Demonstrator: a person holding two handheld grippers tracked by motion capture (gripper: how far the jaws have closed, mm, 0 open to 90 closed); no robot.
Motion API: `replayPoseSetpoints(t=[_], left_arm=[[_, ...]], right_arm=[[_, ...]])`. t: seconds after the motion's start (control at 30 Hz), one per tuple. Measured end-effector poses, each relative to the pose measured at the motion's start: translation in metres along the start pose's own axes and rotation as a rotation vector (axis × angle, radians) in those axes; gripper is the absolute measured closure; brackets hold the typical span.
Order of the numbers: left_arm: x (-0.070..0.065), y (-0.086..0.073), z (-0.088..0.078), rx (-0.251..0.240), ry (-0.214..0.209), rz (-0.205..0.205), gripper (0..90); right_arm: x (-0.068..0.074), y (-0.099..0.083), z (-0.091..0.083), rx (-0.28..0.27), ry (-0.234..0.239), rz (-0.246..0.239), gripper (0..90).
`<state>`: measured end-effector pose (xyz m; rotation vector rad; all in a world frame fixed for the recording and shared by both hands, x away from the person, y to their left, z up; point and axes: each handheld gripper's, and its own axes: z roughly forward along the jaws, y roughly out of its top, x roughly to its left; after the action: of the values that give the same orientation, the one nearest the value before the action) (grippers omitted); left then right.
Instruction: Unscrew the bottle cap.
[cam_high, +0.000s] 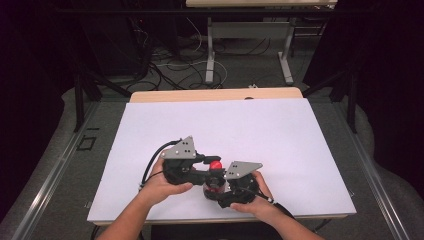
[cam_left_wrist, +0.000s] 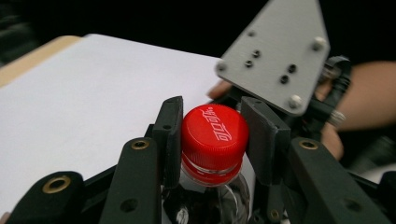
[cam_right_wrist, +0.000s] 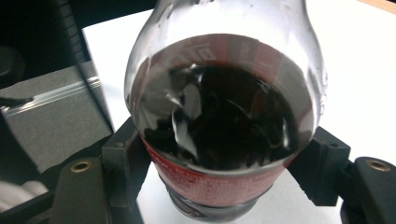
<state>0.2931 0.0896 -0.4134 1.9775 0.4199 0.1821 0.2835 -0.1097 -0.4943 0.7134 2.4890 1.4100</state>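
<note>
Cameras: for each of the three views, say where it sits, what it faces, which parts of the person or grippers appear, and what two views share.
High view: above the table, looking down; both forearms, left gripper, right gripper.
Left gripper view: on that gripper, facing the red cap; its jaws clamp the cap, with the other hand beyond.
Right gripper view: on that gripper, facing the bottle; its jaws grip the body.
Shared: the cap appears in high and left gripper views.

Table (cam_high: 215, 94): pale wood top, edge exposed along the far side. White sheet (cam_high: 250, 130) lies flat upon the table, covering nearly all of it up to that wooden strip.
</note>
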Motion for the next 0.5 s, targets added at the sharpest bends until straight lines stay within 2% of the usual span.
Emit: replayPoseSetpoints(t=[0.1, 0.13, 0.17, 0.2, 0.27, 0.3, 0.33, 0.5], left_arm=[[-0.020, -0.002, 0.004, -0.035, 0.234, -0.061, 61.1], [-0.026, -0.002, 0.007, -0.033, 0.285, -0.080, 61.0], [-0.031, -0.002, 0.008, -0.038, 0.316, -0.087, 61.1], [-0.034, -0.001, 0.010, -0.026, 0.330, -0.081, 61.0], [-0.036, 0.001, 0.011, -0.022, 0.317, -0.089, 61.0], [-0.036, 0.002, 0.011, -0.018, 0.304, -0.089, 61.0], [-0.035, 0.003, 0.010, -0.025, 0.311, -0.096, 61.0], [-0.029, 0.006, 0.006, -0.029, 0.295, -0.125, 61.0]], right_arm=[[-0.003, 0.000, 0.000, 0.001, -0.041, 0.028, 29.0], [-0.003, 0.000, -0.001, 0.016, -0.045, 0.037, 29.0], [-0.003, -0.001, 0.001, -0.001, -0.064, 0.034, 29.0], [-0.003, -0.001, 0.001, 0.015, -0.070, 0.024, 29.0], [-0.002, -0.002, 0.002, 0.017, -0.068, 0.039, 29.0], [-0.001, -0.002, 0.001, 0.018, -0.064, 0.048, 29.0], [-0.001, -0.001, 0.002, 0.015, -0.060, 0.036, 29.0], [-0.003, -0.001, 0.001, 0.023, -0.060, 0.032, 29.0]])
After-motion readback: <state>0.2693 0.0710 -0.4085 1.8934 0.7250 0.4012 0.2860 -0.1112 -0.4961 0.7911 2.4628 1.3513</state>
